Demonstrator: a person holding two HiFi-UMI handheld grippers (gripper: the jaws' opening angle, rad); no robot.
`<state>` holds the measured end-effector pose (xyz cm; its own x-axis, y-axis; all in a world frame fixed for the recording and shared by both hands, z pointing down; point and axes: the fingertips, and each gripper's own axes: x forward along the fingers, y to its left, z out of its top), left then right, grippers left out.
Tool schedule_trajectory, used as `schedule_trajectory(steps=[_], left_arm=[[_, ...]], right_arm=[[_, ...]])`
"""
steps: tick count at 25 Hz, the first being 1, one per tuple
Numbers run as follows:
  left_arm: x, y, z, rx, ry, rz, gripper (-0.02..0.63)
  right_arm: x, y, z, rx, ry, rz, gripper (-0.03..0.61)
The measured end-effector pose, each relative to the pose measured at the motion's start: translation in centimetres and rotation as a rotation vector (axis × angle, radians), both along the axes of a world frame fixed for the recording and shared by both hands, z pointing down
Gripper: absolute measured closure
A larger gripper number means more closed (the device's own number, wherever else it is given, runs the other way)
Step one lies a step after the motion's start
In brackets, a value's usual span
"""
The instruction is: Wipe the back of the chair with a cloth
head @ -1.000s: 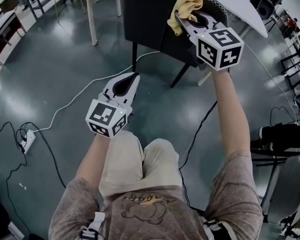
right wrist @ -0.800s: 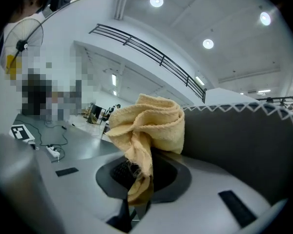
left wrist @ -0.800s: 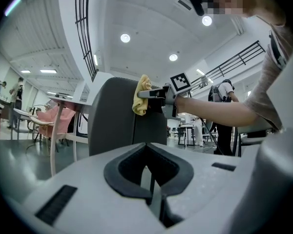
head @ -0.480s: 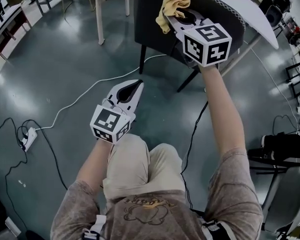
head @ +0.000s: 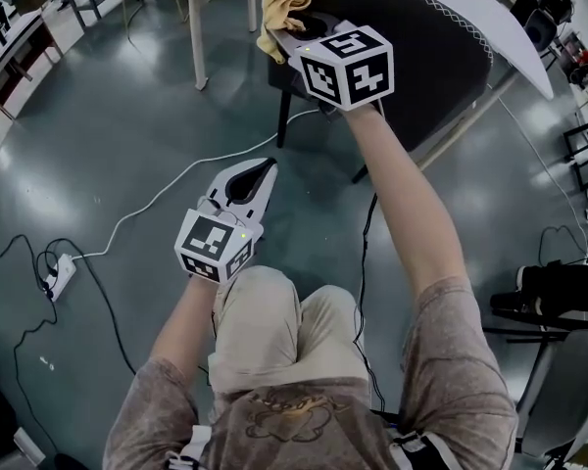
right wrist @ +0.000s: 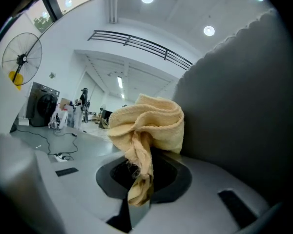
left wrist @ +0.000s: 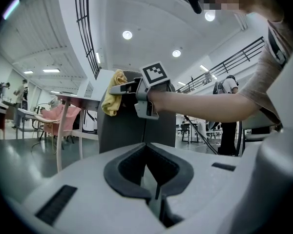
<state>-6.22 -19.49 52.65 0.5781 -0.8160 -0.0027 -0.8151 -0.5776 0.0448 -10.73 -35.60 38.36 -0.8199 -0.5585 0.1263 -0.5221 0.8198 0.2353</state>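
The dark grey chair back [head: 441,57] stands upright ahead of me, with a scalloped stitched top edge. My right gripper [head: 292,29] is shut on a bunched yellow cloth [head: 280,10], which rests against the chair back's left part. In the right gripper view the yellow cloth [right wrist: 149,130] bulges out of the shut jaws beside the chair back [right wrist: 244,96]. My left gripper [head: 253,174] hangs low over the floor, jaws shut and holding nothing. The left gripper view shows the chair back [left wrist: 134,128] with the cloth [left wrist: 115,92] at its top left.
A white tabletop [head: 470,18] runs behind the chair at the upper right, and a wooden table leg [head: 196,27] stands to the chair's left. A white cable [head: 157,196] and a power strip [head: 57,274] lie on the grey floor. A black cable [head: 365,262] trails under my right arm.
My right gripper has carried the cloth leftward along the chair back, from near its middle to its left part. My left gripper has stayed put.
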Motion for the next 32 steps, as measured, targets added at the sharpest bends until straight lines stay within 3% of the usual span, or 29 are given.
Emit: schedule_trajectory(steps=[5, 10, 18, 32], left_arm=[[-0.3, 0.0, 0.5, -0.011, 0.005, -0.003, 0.604], [-0.1, 0.3, 0.4, -0.008, 0.000, 0.005, 0.604], [0.6, 0.8, 0.8, -0.013, -0.006, 0.019, 0.604], [2.2, 1.2, 1.2, -0.016, -0.015, 0.053, 0.604]], right_arm=[[-1.8, 1.6, 2.9, -0.010, 0.050, -0.074, 0.514], [0.5, 3.3, 4.4, 0.001, 0.038, -0.066, 0.514], [8.6, 4.9, 6.3, 0.009, 0.013, 0.044, 0.514], [25.0, 9.7, 6.1, 0.093, 0.056, 0.300, 0.514]])
